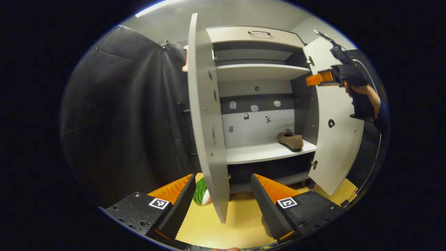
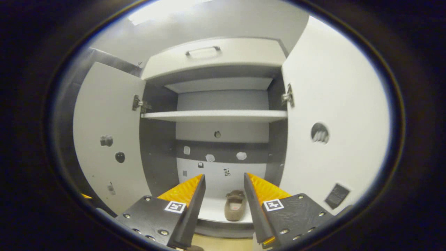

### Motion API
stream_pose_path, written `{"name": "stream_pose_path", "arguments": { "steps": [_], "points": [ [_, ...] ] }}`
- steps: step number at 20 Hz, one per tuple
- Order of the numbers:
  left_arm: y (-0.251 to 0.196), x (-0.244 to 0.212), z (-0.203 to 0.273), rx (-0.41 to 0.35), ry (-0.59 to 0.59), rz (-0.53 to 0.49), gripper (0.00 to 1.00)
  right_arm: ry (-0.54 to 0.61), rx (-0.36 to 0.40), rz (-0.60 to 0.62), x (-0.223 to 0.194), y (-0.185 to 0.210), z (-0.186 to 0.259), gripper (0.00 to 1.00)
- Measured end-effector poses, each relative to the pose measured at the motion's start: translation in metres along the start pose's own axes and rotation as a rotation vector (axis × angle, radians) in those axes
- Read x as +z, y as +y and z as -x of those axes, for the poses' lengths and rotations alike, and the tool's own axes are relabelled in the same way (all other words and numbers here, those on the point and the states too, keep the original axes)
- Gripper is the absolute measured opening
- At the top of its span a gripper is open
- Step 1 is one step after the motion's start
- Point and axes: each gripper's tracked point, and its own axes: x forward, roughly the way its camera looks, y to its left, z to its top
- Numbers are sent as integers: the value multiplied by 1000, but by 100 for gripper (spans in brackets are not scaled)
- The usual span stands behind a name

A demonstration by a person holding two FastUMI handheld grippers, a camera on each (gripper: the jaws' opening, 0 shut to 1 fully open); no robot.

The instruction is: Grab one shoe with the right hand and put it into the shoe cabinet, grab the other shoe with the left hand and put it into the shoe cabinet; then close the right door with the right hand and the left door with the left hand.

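Nearest the lens in the left gripper view, the left tongs (image 1: 223, 195) stand wide and hold nothing, straddling the bottom edge of the left door (image 1: 205, 118), which swings out edge-on from the cabinet (image 1: 258, 35). Just left of that door's foot, a green-and-white thing (image 1: 201, 191) lies on the yellow floor (image 1: 240, 212); it may be the second shoe, though I cannot tell. Inside the cabinet, one shoe (image 1: 291, 140) rests on the lower shelf (image 1: 264, 153), toward its right end. Right of it the right door (image 1: 336, 139) hangs open, with the right tongs (image 1: 318, 78) up near its top edge in a person's hand (image 1: 362, 91). In the right gripper view those tongs (image 2: 224, 195) are also wide and empty, aimed at the shoe on the shelf. Judging by this, the first shoe is stowed and the left hand's grab comes next: drop to the floor beside the left door. Square markers sit on the tongs' bodies; no readable writing.
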Motion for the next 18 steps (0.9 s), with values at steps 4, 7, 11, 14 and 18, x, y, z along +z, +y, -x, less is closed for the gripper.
{"name": "stream_pose_path", "arguments": {
  "steps": [4,7,11,14,18],
  "points": [
    [-45,-42,-31,-102,83,-13,97,-75,-5,31,40,-12,63,66],
    [-76,-89,-60,-179,165,-16,97,-78,-20,30,52,-27,97,63],
    [-124,-168,-79,-306,334,53,98,-89,-62,32,61,-53,128,63],
    [-145,-227,-88,-324,458,42,98,-106,-88,30,72,-69,152,63],
    [-155,-305,-83,-343,649,54,95,-136,-145,44,88,-96,175,63]
  ]
}}
